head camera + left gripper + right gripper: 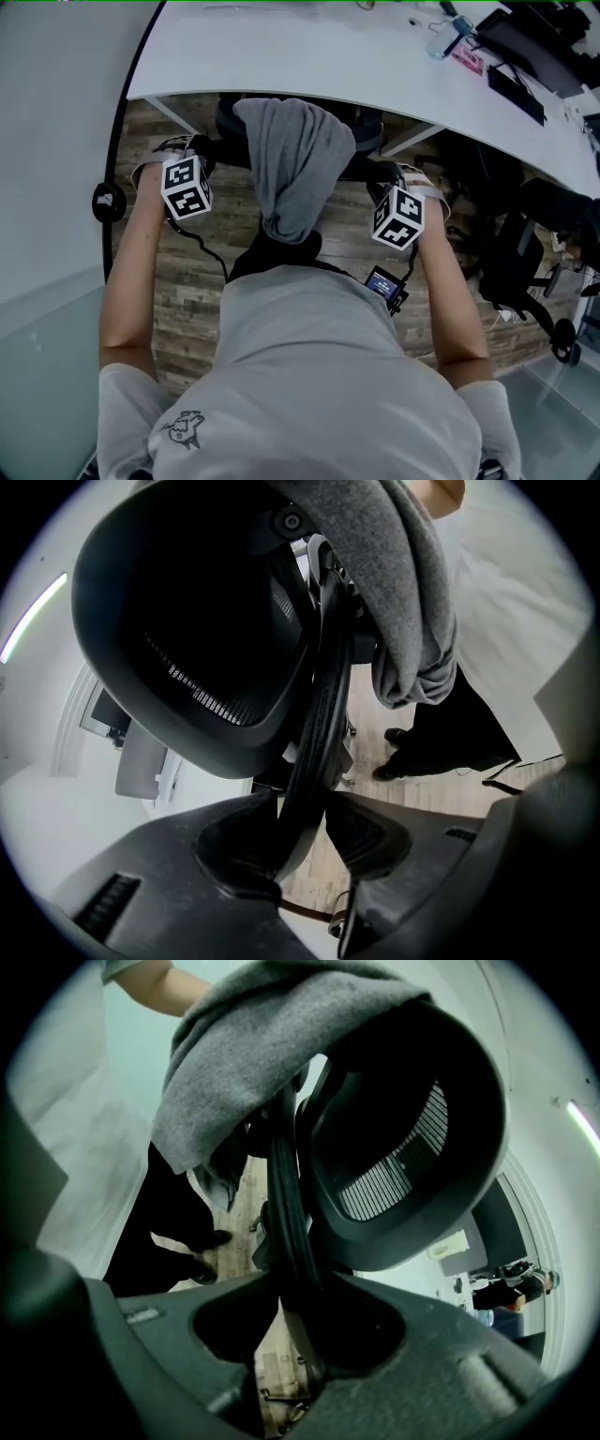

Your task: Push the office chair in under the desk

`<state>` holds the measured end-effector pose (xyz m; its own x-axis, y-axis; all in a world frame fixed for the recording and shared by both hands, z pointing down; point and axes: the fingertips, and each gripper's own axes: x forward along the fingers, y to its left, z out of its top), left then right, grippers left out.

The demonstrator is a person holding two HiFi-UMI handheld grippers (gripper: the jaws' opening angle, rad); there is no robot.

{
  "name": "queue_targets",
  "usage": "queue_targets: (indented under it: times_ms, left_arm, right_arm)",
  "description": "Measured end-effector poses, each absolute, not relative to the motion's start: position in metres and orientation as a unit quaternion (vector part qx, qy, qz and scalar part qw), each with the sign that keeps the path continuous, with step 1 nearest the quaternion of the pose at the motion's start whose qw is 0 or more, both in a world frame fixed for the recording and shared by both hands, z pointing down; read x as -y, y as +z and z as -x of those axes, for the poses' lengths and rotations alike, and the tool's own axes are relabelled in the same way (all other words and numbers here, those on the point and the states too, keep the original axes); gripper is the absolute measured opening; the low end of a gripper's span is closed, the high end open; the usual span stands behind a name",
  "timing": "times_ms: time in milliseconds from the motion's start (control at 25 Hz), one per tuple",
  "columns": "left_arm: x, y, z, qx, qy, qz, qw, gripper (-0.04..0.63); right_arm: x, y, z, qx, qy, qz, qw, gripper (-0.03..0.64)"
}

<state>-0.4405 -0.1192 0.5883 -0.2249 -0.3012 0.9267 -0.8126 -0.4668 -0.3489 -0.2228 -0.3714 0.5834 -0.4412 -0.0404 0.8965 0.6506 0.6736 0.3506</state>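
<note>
Fingers [234, 855] of the left gripper [305, 850] are standing apart around the thin side edge [319, 696] of the office chair [187, 602] backrest. The edge is leaning on one finger while pale floor is showing through a gap beside the other. Fingers [375, 1326] of the right gripper [295, 1330] are likewise standing spread, straddling the opposite backrest edge [286, 1204], which is resting against one finger with a gap on its other side.

From the head view, the chair is sitting partly under the curved white desk [309, 56], its back projecting toward the person. A grey garment [295, 164] is hanging over the top of the backrest, midway between the two grippers. Each marker cube [186, 186] [398, 217] is facing up just behind the backrest, with the person's bare forearms reaching forward on either side. The chair is standing on a wood-plank floor [187, 281]. A dark keyboard [516, 94] is lying on the desk, well off to the right.
</note>
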Motion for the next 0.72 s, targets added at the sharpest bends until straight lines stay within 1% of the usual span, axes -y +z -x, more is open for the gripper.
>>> queue_targets:
  times_ms: [360, 720]
  left_arm:
    - [0.136, 0.592, 0.483, 0.481, 0.615, -0.592, 0.200, 0.160]
    - [0.164, 0.592, 0.545, 0.478, 0.609, -0.602, 0.197, 0.161]
  right_arm:
    - [0.390, 0.588, 0.270, 0.772, -0.345, 0.193, 0.498, 0.149]
    - [0.418, 0.589, 0.329, 0.775, -0.338, 0.182, 0.502, 0.150]
